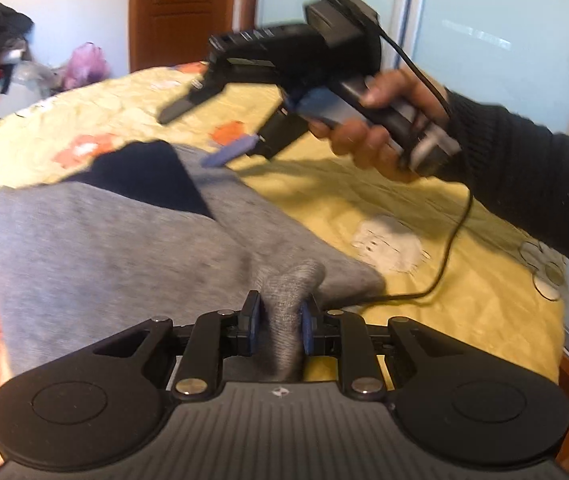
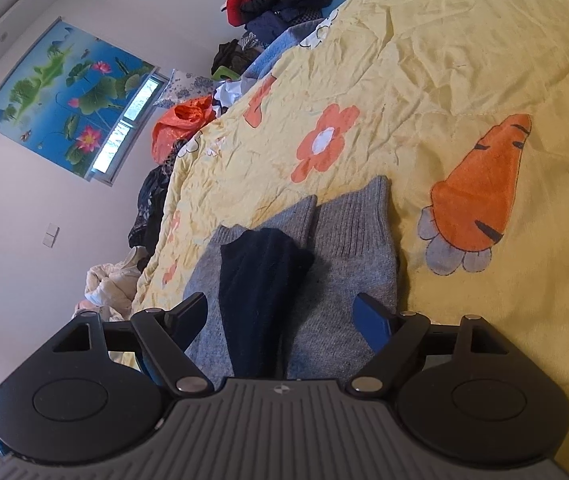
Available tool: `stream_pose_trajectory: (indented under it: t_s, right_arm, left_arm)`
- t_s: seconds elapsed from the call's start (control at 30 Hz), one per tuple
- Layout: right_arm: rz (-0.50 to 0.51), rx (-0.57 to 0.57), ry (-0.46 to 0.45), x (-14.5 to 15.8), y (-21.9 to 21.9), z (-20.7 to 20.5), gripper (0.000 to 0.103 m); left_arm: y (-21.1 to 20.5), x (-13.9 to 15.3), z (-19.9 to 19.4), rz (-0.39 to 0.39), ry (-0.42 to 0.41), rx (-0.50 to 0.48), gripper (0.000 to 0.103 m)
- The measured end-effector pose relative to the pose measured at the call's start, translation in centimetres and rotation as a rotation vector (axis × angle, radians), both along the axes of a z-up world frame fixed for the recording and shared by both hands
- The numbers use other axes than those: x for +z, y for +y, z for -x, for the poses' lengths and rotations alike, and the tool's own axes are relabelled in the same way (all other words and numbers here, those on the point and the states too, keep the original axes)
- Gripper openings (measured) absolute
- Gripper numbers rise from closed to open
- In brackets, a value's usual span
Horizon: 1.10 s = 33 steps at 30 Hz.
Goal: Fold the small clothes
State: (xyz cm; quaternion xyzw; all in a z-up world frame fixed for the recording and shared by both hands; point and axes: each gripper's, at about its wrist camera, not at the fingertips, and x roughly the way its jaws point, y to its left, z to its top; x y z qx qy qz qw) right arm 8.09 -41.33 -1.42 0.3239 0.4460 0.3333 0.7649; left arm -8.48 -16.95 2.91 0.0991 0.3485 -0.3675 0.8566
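Grey garment pinched in left gripper fingers | right gripper spread, empty | yellow quilt beneath

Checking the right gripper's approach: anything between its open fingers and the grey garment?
Nothing visible. The right gripper is open above the grey garment, and only the garment's own dark navy part lies between the fingers. The left gripper is shut on a bunched fold at the garment's near edge, away from there.

Grey garment pinched between left gripper fingers.
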Motion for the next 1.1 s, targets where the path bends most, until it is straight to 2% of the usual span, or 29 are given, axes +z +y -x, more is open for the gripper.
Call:
stream_pose_trajectory:
  t_s: [0.13,0.17,0.2,0.27,0.33,0.5,0.53,0.6,0.63,0.7,0.8,0.9,0.97,1.03,1.07,1.1]
  right_arm:
    - [0.019,0.005,-0.006,0.5,0.4,-0.1,0.083]
    - [0.020,0.007,-0.007,0.6,0.6,-0.1,0.083]
    - [0.020,0.009,-0.009,0.7,0.8,-0.2,0.083]
    - [-0.001,0.025,-0.022,1.1,1.4,-0.2,0.083]
    - [-0.016,0.048,-0.031,1.5,2.3,-0.4,0.083]
    - [0.046,0.085,-0.032,1.1,5.0,-1.3,0.083]
    - [0.071,0.090,-0.049,1.0,5.6,-1.4,0.079]
    - [0.153,0.097,-0.078,0.9,6.9,-1.5,0.047]
    - [0.194,0.097,-0.074,0.7,7.4,-1.6,0.017]
    - [0.201,0.098,-0.092,0.8,7.2,-1.6,0.015]
    - [0.185,0.092,-0.162,3.1,5.8,-0.6,0.014]
    - [0.204,0.066,-0.200,4.6,3.4,0.2,0.014]
    - [0.250,0.043,-0.163,3.5,2.2,0.1,0.014]
    - [0.267,0.028,-0.109,1.4,1.6,-0.1,0.015]
    - [0.249,0.016,-0.107,0.8,1.3,0.0,0.016]
    - [0.212,-0.007,-0.104,0.6,0.9,0.2,0.022]
  left_arm:
    - [-0.1,0.0,-0.1,0.032,0.005,0.029,0.020]
    - [0.2,0.2,0.0,0.045,-0.001,0.051,0.019]
    - [0.4,0.4,-0.1,0.058,-0.003,0.068,0.011]
    - [0.4,0.7,-0.1,0.077,-0.006,0.097,0.010]
    - [0.3,1.0,0.2,0.089,-0.019,0.098,0.009]
    - [-1.1,1.0,1.4,0.081,-0.038,0.058,0.009]
    - [-1.3,0.9,1.5,0.074,-0.036,0.055,0.009]
    - [-1.5,0.8,1.5,0.069,-0.029,0.059,0.009]
    - [-1.5,0.9,1.4,0.073,-0.024,0.060,0.009]
    - [-1.8,1.4,1.6,0.082,-0.035,0.051,0.009]
    - [-2.4,2.4,2.3,0.111,-0.066,0.005,0.008]
    - [-3.5,1.8,2.6,0.120,-0.046,-0.028,0.008]
    - [-4.4,0.1,2.2,0.091,-0.019,-0.024,0.008]
    - [-5.1,-1.5,1.4,0.075,0.049,-0.023,0.009]
    - [-5.0,-1.7,1.5,0.083,0.055,-0.025,0.009]
    - [-4.6,-1.3,1.7,0.100,0.044,-0.025,0.010]
